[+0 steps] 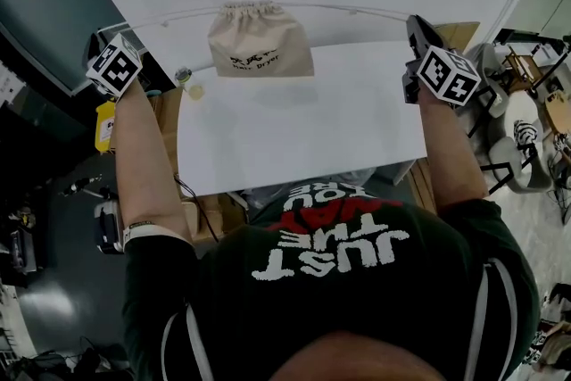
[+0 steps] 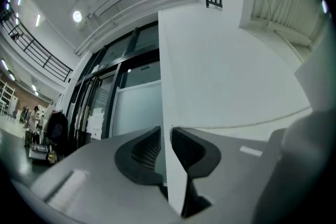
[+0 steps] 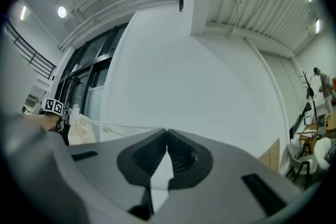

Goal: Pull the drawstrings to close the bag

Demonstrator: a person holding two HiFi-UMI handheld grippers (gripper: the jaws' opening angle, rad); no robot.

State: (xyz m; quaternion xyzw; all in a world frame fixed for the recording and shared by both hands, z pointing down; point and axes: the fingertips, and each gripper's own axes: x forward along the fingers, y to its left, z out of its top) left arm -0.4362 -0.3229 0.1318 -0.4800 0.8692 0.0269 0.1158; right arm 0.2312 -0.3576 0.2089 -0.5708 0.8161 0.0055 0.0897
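Beige cloth drawstring bag with dark print is lying at the 12 o'clock edge of the white worktop, straight ahead of the person. Its mouth is showing as a tight ruffle, so the closing pull is, by my judgement, nearly done. The thin white drawstring is stretching out from that mouth toward 9 o'clock and 3 o'clock, one run heading for each gripper.

The right gripper is sitting at 3 o'clock of the bag and well apart from it. Its fingers are pressing together on the drawstring, which is running taut from their tips to the bag at 9 o'clock in the right gripper view.

The left gripper is sitting at 9 o'clock of the bag, also well apart. Its fingers are standing slightly apart, and nothing is showing between them, so that side is gripping nothing.

The next move is probably calling for either a fresh pinch on the left run for one last outward tug, or the right fingers opening if the mouth is judged tight enough.
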